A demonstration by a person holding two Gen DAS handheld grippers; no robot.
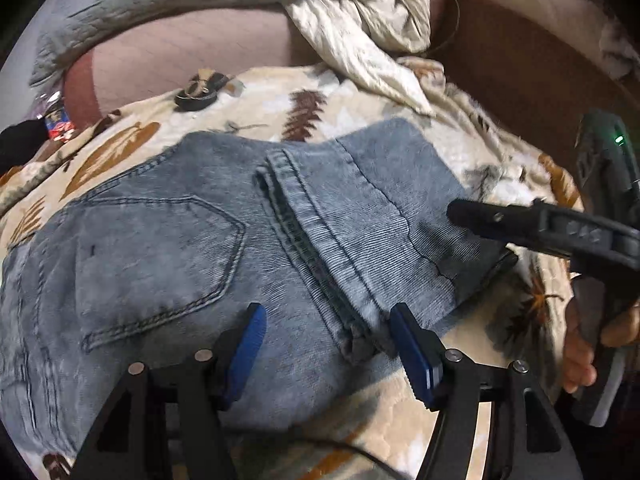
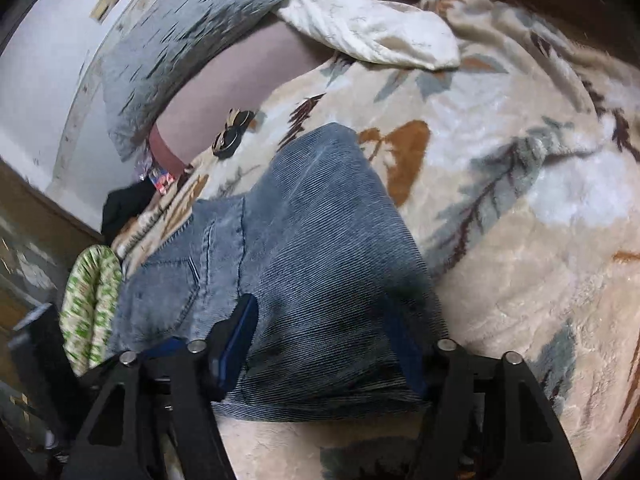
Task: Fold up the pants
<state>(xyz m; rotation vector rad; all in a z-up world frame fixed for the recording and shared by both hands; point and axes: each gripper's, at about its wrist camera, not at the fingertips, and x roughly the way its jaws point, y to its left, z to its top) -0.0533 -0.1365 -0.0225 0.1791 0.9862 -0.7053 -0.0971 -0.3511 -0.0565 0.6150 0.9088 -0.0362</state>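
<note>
The jeans (image 1: 168,240) lie on the bed (image 1: 400,420), legs doubled over the seat toward three o'clock, while both the left hand-held gripper (image 1: 326,350) and right hand-held gripper (image 2: 326,344) hover part-open and empty, so further folding looks due.

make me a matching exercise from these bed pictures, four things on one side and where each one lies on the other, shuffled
Things:
1. faded blue denim jeans
2. black ring-shaped band
3. crumpled cream sheet
4. green-patterned white cloth

Places:
A. bunched at the far end of the bed
B. hanging at the bed's left edge
C. spread flat on the leaf-print blanket
D. on the blanket beyond the jeans

Pairs: 1-C, 2-D, 3-A, 4-B
</note>
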